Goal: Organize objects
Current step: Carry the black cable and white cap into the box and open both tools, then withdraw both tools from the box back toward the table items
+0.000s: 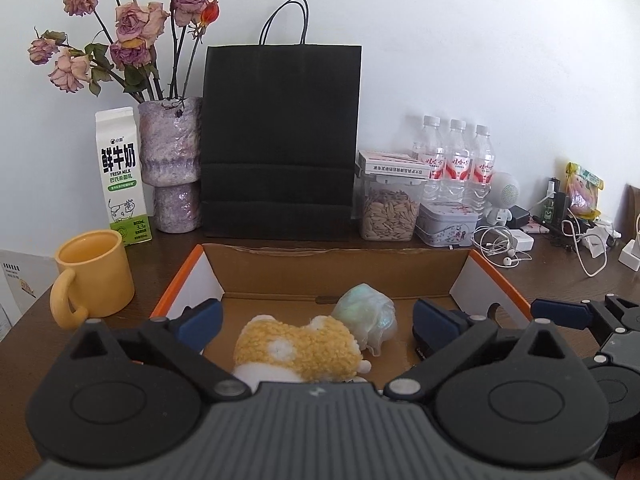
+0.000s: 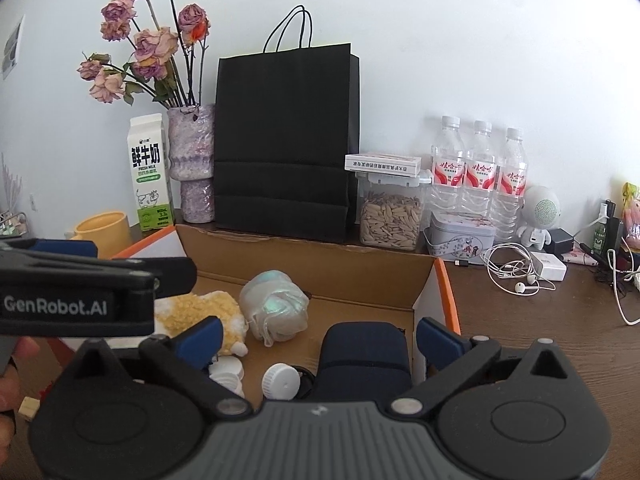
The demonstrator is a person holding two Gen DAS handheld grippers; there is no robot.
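Both tongs hang spread and empty over the near edge of the cardboard box: left tongs above the yellow plush toy, right tongs above the dark blue pouch. Everything sits inside already. Risk, I judge: the two tools are almost touching, so a careless reach could knock them together, or clip the yellow mug on the bench's left

soft even daylight, faint shadows, sharp centre, strong fisheye bending, dark corner vignetting
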